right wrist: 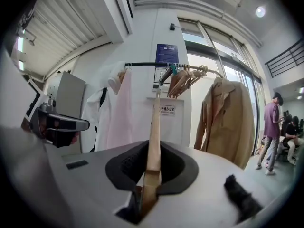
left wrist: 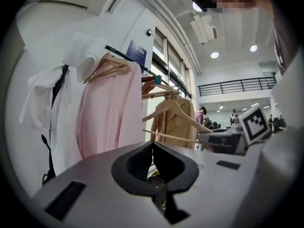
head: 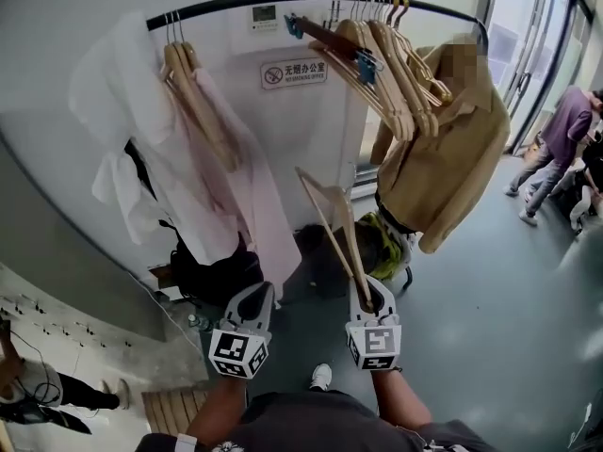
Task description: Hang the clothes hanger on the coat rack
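Note:
My right gripper (head: pixel 370 297) is shut on the lower end of a bare wooden hanger (head: pixel 332 217), which rises up and to the left toward the rack. In the right gripper view the hanger (right wrist: pixel 154 141) stands clamped between the jaws, below the black rail (right wrist: pixel 147 64). The rail (head: pixel 273 0) curves across the top of the head view. On it hang a white garment (head: pixel 127 111), a pink garment (head: pixel 254 196), several empty wooden hangers (head: pixel 386 64) and a tan jacket (head: pixel 443 158). My left gripper (head: pixel 248 307) is level beside the right one, jaws together and holding nothing.
A white wall with a sign (head: pixel 294 72) stands behind the rack. Dark bags (head: pixel 212 271) lie on the floor under the garments. People (head: pixel 565 139) are at the far right by the windows, and another person (head: pixel 47 389) is at the lower left.

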A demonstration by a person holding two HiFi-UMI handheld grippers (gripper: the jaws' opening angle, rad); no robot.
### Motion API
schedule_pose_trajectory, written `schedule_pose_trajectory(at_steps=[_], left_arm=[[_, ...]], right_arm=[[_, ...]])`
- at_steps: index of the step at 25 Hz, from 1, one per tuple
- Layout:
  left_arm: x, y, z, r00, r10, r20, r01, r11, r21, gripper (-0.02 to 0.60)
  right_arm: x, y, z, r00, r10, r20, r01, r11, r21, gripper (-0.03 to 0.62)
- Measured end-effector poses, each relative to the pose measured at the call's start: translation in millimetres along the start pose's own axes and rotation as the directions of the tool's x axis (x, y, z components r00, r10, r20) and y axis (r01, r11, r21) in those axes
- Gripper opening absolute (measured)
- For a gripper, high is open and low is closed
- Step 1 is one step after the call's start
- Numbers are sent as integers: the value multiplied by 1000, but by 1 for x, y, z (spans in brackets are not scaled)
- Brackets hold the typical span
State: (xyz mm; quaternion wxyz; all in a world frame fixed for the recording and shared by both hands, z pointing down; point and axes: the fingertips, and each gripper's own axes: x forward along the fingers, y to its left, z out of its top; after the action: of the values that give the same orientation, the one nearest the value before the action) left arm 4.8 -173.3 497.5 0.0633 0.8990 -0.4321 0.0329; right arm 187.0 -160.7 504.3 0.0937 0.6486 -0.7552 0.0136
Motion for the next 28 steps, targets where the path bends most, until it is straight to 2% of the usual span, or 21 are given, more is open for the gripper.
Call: schedule_pose_trajectory(at_steps=[5, 9, 15, 18, 22, 28], left_arm=[[13, 20, 2, 997, 81, 0, -81, 997, -9, 9], [20, 37, 6, 994, 106, -2, -106, 994, -7, 9], [28, 70, 31, 990, 132, 50, -133, 991, 3, 9], [27, 85, 37, 987, 145, 72, -145, 989, -3, 9], [24, 96, 42, 986, 121, 111, -120, 993, -20, 9], [19, 105, 42, 985, 131, 108, -128, 991, -30, 9]], right_arm=[[46, -4, 18, 997, 67, 26, -66, 998, -18, 48], [77, -2, 36, 995, 98, 24, -97, 995, -34, 48], [114, 8, 83, 991, 114, 73, -108, 991, -85, 48], [131, 15, 110, 987, 133, 86, -124, 987, -99, 48], [157, 21, 157, 983, 140, 118, -128, 986, -108, 48], [183, 24, 240, 969, 141, 205, -114, 984, -134, 48]])
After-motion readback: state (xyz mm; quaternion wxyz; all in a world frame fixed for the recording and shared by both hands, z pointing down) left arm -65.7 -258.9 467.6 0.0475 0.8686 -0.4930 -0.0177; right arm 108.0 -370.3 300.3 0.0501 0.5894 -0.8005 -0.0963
